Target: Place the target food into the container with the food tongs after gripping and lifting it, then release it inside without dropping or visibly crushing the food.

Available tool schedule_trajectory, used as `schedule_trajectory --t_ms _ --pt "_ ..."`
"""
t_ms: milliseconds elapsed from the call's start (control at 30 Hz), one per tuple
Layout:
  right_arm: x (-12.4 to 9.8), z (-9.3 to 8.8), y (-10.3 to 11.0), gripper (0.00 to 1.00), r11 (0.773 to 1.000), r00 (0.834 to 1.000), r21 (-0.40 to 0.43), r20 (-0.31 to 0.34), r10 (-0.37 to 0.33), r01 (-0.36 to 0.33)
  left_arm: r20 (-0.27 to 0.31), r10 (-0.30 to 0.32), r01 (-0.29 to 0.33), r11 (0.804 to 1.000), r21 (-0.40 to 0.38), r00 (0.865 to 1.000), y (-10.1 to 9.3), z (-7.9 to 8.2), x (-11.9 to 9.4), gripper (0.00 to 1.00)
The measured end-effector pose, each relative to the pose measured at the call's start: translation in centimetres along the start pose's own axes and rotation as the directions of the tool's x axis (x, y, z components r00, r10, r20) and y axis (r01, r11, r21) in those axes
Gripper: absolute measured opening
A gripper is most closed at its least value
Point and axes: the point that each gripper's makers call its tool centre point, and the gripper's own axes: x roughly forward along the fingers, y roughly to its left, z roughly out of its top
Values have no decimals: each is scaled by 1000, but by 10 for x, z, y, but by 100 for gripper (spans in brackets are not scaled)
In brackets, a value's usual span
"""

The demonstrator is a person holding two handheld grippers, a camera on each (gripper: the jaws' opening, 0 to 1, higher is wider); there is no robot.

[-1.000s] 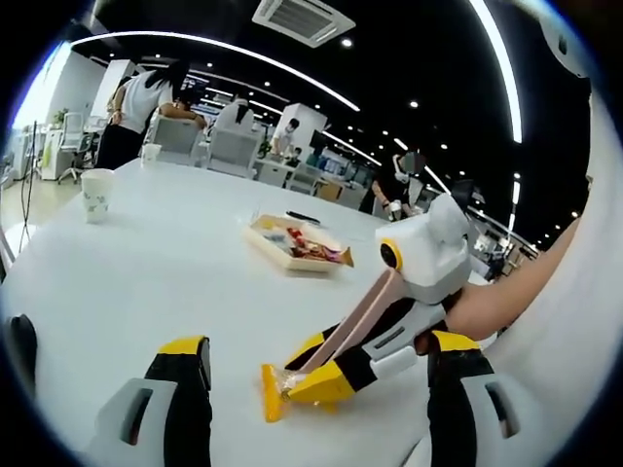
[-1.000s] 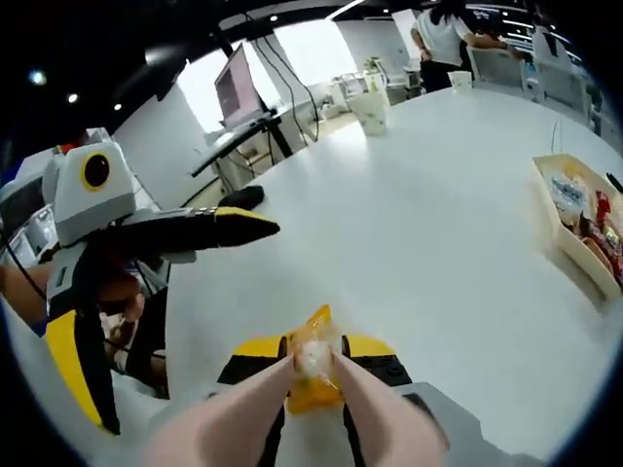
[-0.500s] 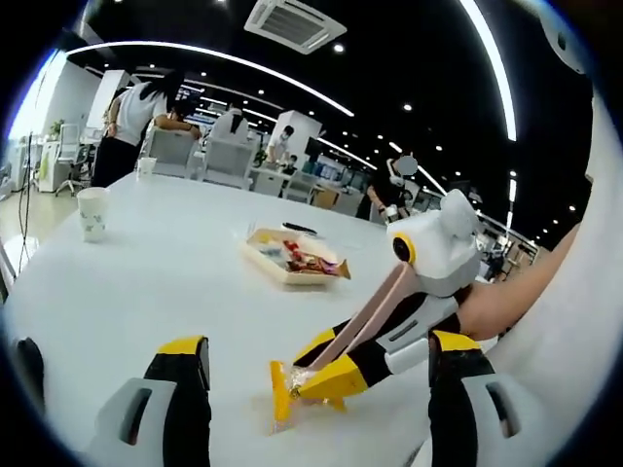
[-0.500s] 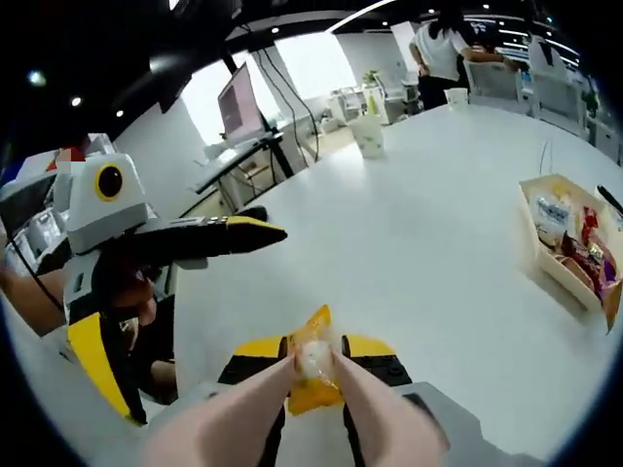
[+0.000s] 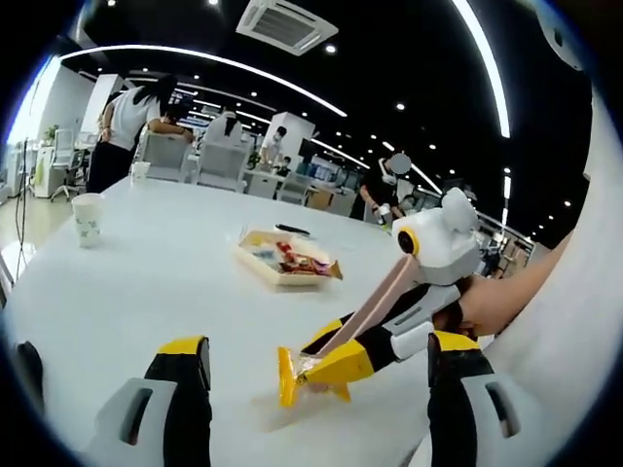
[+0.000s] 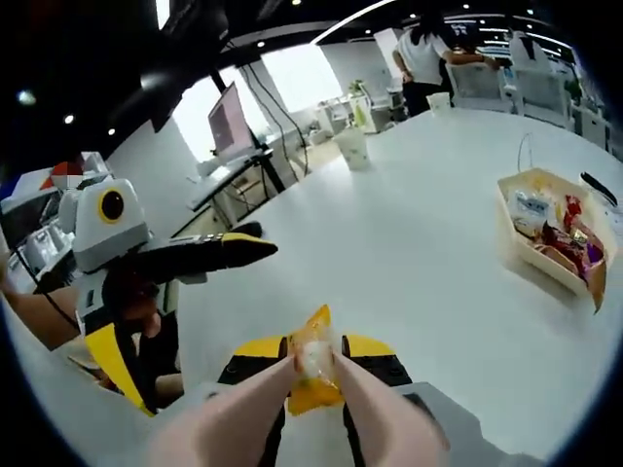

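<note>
Lifted higher, snack packet point(image 6: 313, 368) pinched between tongs point(image 6: 310, 413).

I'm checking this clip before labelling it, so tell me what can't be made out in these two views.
- Packet's food: the tongs and the yellow snack packet wrapper cover it in the right gripper view.
- Container contents: too small to name in the left gripper view; wrappers overlap in the right gripper view.
- Paper cup: print too small and blurred.
- Left gripper: fingers cut off by the bottom edge.
- Dark object beyond the container: cut off by the edge.
</note>
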Motion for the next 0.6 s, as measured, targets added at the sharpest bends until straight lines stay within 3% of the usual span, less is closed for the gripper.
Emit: schedule_trajectory --t_ms 600 --pt "-18 16 -3 21 999 998 34 63 -9 7 -8 -15 16 999 29 1000 -5 4 8 91"
